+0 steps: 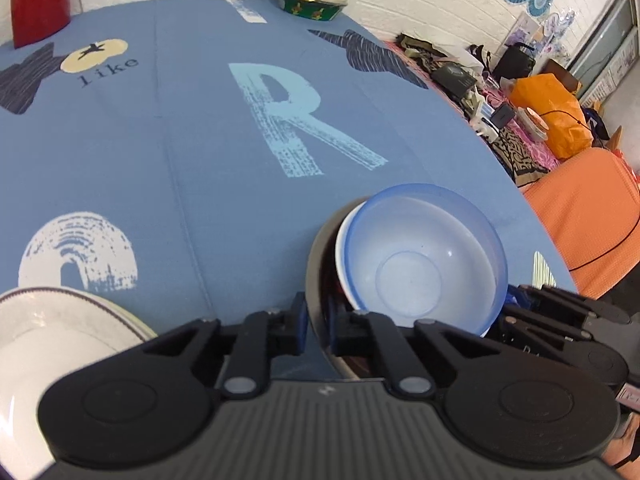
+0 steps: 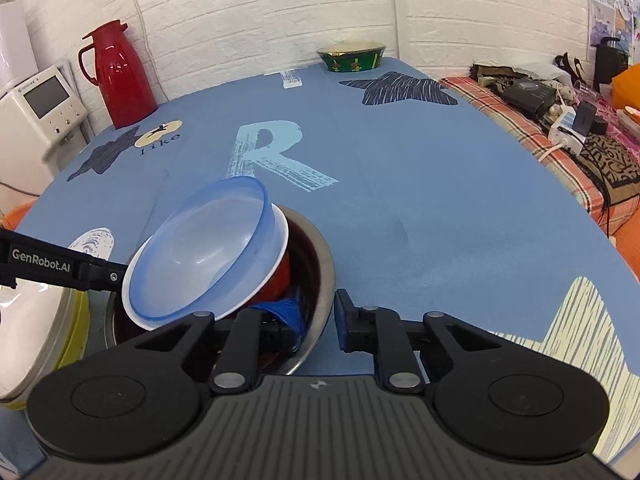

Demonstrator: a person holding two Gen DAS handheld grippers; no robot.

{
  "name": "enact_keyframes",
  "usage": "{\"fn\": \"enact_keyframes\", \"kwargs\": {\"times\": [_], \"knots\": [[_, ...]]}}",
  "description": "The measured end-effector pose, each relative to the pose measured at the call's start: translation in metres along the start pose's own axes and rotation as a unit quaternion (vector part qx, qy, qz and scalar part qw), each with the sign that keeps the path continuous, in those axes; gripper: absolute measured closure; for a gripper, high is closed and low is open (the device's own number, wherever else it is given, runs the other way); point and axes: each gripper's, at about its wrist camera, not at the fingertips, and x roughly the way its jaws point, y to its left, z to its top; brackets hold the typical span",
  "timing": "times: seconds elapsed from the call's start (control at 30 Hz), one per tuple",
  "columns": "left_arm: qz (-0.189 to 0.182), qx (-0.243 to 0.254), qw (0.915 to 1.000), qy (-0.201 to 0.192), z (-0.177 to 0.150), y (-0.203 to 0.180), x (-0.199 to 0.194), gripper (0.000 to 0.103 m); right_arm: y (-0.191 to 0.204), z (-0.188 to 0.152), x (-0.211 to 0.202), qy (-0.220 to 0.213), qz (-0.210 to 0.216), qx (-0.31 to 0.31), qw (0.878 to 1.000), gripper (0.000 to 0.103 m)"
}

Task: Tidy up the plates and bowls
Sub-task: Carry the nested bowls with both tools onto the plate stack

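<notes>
A steel bowl [image 1: 315, 276] [image 2: 322, 264] sits on the blue tablecloth [image 1: 200, 140]. Nested in it, tilted, are a red bowl [image 2: 281, 276] with a white inside and a clear blue bowl [image 1: 420, 256] [image 2: 200, 248] on top. My left gripper [image 1: 320, 330] is shut on the steel bowl's rim, one finger inside and one outside. On the opposite side, my right gripper [image 2: 320, 320] pinches the same rim. Each gripper shows in the other's view: the right gripper body [image 1: 560, 312], the left gripper arm [image 2: 60, 267]. A white plate [image 1: 52, 332] [image 2: 36, 336] lies just left of the stack.
A green patterned bowl [image 1: 312, 2] [image 2: 352, 56] stands at the table's far edge. A red thermos jug [image 1: 38, 0] [image 2: 120, 76] is at the far left, beside a white appliance [image 2: 40, 120]. Cluttered surfaces with cables [image 2: 568, 120] and orange fabric [image 1: 592, 208] border the right side.
</notes>
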Motion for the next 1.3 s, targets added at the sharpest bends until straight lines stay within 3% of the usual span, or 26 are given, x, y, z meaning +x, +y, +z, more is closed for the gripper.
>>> {"fn": "enact_keyframes", "kwargs": {"times": [0.23,0.4,0.67,1.03,1.17,1.3], "knots": [[0.002,-0.023,0.9997,0.013,0.002,0.004,-0.003,0.103,-0.005,0.001,0.0,0.026,0.033,0.047,0.998,0.103],[0.015,-0.02,0.9997,0.002,0.014,0.004,-0.013,0.103,0.001,0.006,0.002,0.049,0.058,0.061,0.995,0.103],[0.029,-0.035,0.9984,-0.033,0.027,0.022,-0.053,0.103,0.032,0.033,-0.009,0.028,0.075,0.018,0.997,0.103],[0.125,-0.096,0.9847,-0.075,-0.026,0.089,-0.141,0.103,0.131,0.032,0.001,0.042,0.17,-0.063,0.983,0.103],[0.143,-0.125,0.9795,-0.067,-0.054,0.115,-0.151,0.103,0.157,0.02,0.005,0.059,0.187,-0.085,0.977,0.103],[0.136,-0.151,0.9779,-0.049,-0.074,0.134,-0.142,0.103,0.168,0.009,0.011,0.077,0.179,-0.098,0.976,0.103]]}}
